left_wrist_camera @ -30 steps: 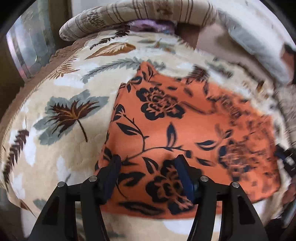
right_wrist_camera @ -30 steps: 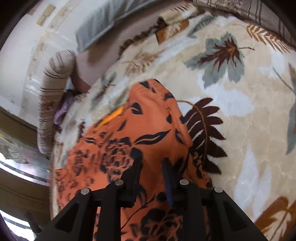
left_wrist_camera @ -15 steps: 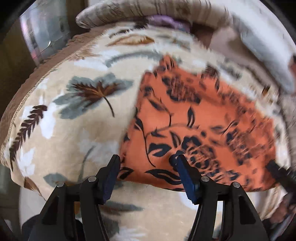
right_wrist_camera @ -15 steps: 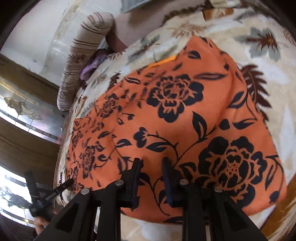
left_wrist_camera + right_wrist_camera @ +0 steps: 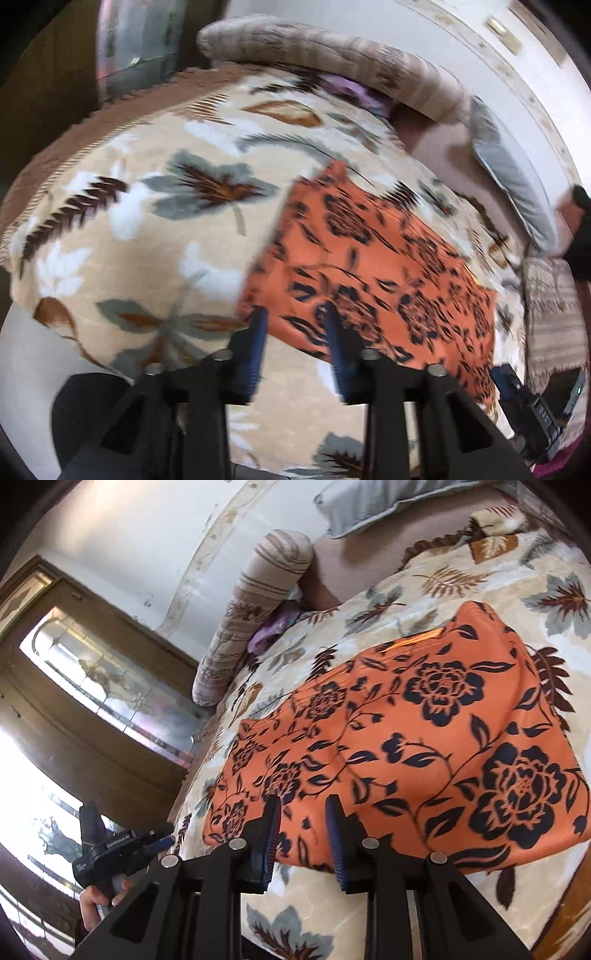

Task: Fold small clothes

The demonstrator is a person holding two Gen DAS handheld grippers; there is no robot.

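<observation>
An orange cloth with a black flower print (image 5: 369, 258) (image 5: 424, 738) lies folded flat on a cream leaf-patterned blanket (image 5: 129, 240) (image 5: 406, 579). My left gripper (image 5: 294, 310) hovers over the cloth's near left corner. Its jaws are closing, with a gap left and nothing between them. My right gripper (image 5: 303, 799) hangs above the cloth's near edge, narrowly open and empty. The left gripper's body (image 5: 122, 845), held by a hand (image 5: 96, 897), also shows at the lower left of the right wrist view. The right gripper's body (image 5: 524, 398) appears at the lower right of the left wrist view.
A striped bolster (image 5: 332, 59) (image 5: 258, 602) lies at the bed's far end with a purple cloth (image 5: 347, 88) (image 5: 273, 627) tucked beside it. A grey pillow (image 5: 513, 184) (image 5: 388, 498) rests by the white wall. Glass-panelled wooden doors (image 5: 110, 686) stand past the bed's edge.
Both grippers have drawn back and up from the orange cloth, so more of the bed shows. The left jaws have narrowed. The cloth stays flat on the blanket.
</observation>
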